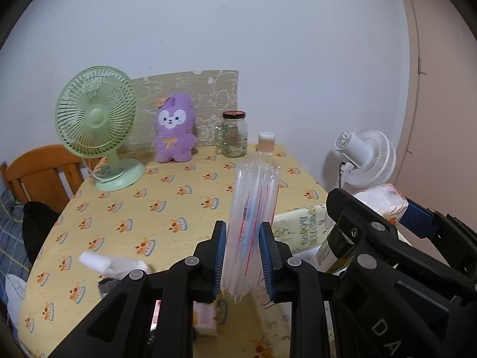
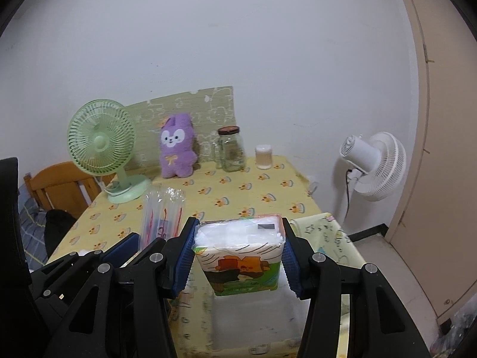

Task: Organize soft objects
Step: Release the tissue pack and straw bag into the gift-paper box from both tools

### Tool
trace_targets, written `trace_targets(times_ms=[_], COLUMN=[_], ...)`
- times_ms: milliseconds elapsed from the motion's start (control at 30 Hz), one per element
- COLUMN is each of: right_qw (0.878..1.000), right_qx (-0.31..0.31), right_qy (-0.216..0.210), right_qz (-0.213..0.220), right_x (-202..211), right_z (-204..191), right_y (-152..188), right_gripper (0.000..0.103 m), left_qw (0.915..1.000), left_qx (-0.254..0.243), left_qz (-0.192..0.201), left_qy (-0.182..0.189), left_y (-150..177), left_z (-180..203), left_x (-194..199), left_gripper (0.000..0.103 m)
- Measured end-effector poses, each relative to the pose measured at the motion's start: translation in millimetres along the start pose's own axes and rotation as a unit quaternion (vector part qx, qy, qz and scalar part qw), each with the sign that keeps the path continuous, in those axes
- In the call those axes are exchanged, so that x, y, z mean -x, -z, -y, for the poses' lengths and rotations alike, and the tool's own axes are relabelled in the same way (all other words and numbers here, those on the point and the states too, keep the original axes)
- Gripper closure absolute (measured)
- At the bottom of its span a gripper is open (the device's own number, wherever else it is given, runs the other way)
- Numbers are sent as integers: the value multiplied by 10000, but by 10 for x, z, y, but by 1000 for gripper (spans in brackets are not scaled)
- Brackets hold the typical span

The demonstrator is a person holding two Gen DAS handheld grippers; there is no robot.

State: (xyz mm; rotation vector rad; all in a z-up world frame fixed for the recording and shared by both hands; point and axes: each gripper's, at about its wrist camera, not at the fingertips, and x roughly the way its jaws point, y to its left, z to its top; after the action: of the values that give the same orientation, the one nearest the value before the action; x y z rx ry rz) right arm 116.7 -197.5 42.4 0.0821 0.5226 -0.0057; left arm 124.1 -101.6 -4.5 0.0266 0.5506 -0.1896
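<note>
My left gripper (image 1: pixel 242 258) is shut on a clear inflated air-column cushion (image 1: pixel 253 208) that stands upright between its blue pads, above the table. The same air-column cushion (image 2: pixel 164 211) shows at the left of the right wrist view. My right gripper (image 2: pixel 237 258) is shut on a soft tissue pack (image 2: pixel 241 256) with a cartoon print, held over the table's near edge. That tissue pack (image 1: pixel 384 200) and the right gripper (image 1: pixel 387 226) also appear at the right of the left wrist view. A purple plush bunny (image 1: pixel 174 131) sits against a mat at the back of the table.
The table wears a yellow patterned cloth (image 1: pixel 167 197). On it stand a green desk fan (image 1: pixel 98 125), a glass jar (image 1: pixel 235 134) and a small white-capped container (image 2: pixel 263 156). A white fan (image 2: pixel 375 164) stands at the right, a wooden chair (image 1: pixel 41 173) at the left. A white object (image 1: pixel 113 265) lies near my left gripper.
</note>
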Motion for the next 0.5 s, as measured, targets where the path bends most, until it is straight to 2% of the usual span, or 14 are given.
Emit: trace_targets(times_ms=[500], right_qw=[9984], right_qx=[-186], right_qy=[479], right_qz=[-250], right_x=[-196], right_z=[385], right_y=[128], right_gripper=[47], left_qw=[9982], left_qx=[-173], left_qz=[-376], left_qy=[434], left_y=[73], left_z=[371], left_x=[-314], left_gripper=[82])
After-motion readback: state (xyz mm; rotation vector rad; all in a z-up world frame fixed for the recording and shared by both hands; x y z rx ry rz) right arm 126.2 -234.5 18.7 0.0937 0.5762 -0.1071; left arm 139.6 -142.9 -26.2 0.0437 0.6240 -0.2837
